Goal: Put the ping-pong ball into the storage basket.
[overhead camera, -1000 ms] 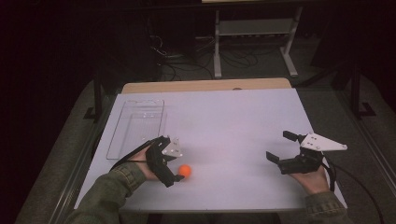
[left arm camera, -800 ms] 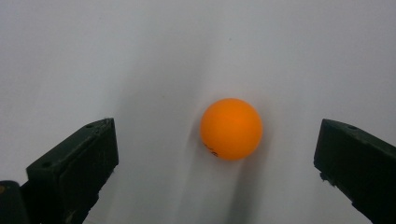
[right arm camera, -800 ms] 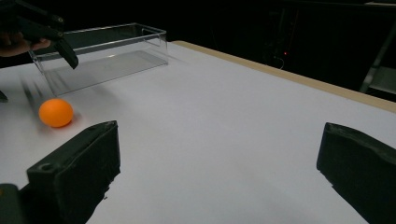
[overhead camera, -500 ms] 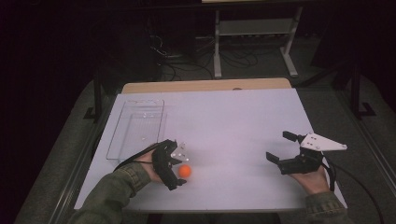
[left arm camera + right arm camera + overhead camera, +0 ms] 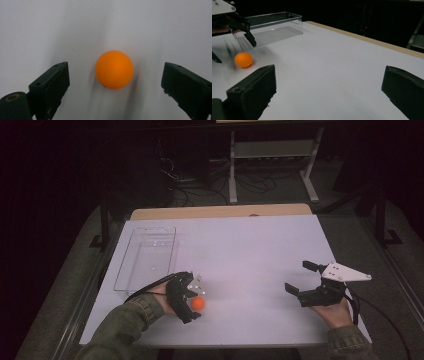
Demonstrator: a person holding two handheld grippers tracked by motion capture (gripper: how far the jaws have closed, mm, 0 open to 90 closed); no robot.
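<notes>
We counted one orange ball point(image 5: 198, 304) at lower left between the left gripper point(image 5: 192, 301)'s parted jaws, one clear tray point(image 5: 146, 258), a right gripper point(image 5: 300, 280) spread wide, a white table point(image 5: 250, 250), dark room.

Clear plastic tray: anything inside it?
Nothing visible inside the clear plastic rectangular tray: the white table shows through its floor. The orange ball lies outside it, between the left gripper's open jaws.

Black two-jaw left gripper point(image 5: 192, 302): jaws spread wide, angled down toward the tabletop. Black two-jaw right gripper point(image 5: 301, 280): jaws spread wide, held level.
</notes>
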